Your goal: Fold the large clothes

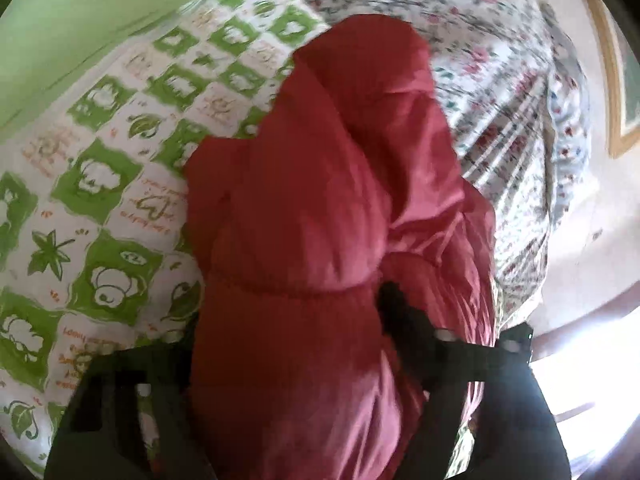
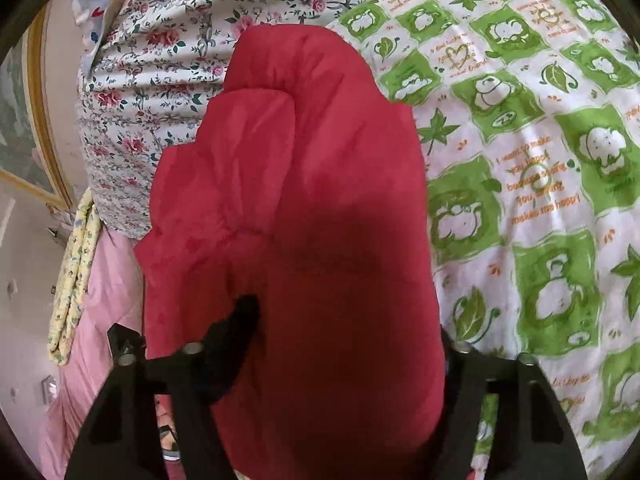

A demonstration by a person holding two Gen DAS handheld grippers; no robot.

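Green-checked bedsheet (image 2: 532, 184), red jacket (image 2: 304, 208) between both grippers' jaws

Red jacket (image 2: 304, 216) blocks centre; floral quilt (image 2: 160, 60) bulks beside; green-checked sheet (image 2: 540, 200) open.

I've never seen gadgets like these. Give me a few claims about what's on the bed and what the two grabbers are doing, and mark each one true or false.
1. The garment being handled is a red puffy jacket. True.
2. The jacket lies over a plain blue sheet. False: under it is a green-and-white checked sheet with cartoon prints.
3. A floral quilt with pink roses sits beyond the jacket. True.
4. The right gripper hangs well clear of the jacket. False: red fabric fills the space between its fingers.
5. The left gripper also has jacket fabric between its fingers. True.
6. The jacket is folded into a neat flat square. False: it is bunched and rumpled.
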